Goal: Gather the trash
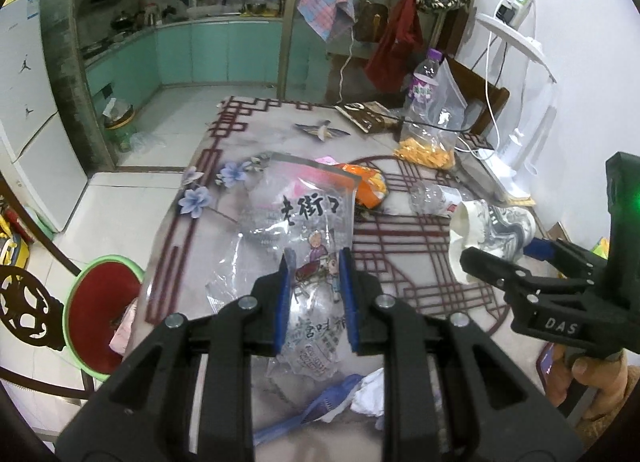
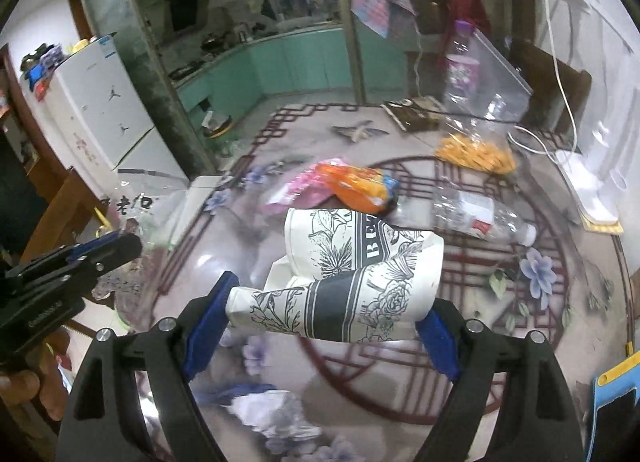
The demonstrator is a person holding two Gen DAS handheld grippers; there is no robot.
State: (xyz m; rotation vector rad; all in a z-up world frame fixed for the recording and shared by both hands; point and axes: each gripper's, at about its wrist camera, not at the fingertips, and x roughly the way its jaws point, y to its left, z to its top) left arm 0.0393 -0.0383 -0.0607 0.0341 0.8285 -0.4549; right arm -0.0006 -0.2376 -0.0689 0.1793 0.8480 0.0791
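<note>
1. Two grippers are loaded: your left gripper has its blue pads pressed onto a clear plastic bag printed with black characters, and the bag stands up from between the jaws, above the near part of the table.
2. Your right gripper is clamped across a crushed paper cup, white with black flower drawings; the cup lies sideways between the two pads, with its open rim toward the right.
3. From the left wrist camera, the right gripper sits to the right of the bag, and the cup is seen at its tip.
4. On the table past both grippers lies an orange wrapper, touching a pink wrapper on its left.
5. Just right of the orange wrapper lies a flattened clear bottle on its side.
6. Farther right, a clear bag of yellow snacks rests near a white desk lamp.
7. An upright bottle with a purple label stands at the far right of the table.
8. Near you, crumpled white tissue sits at the table's near edge.
9. Left of the table, a green-rimmed red stool stands on the floor.
</note>
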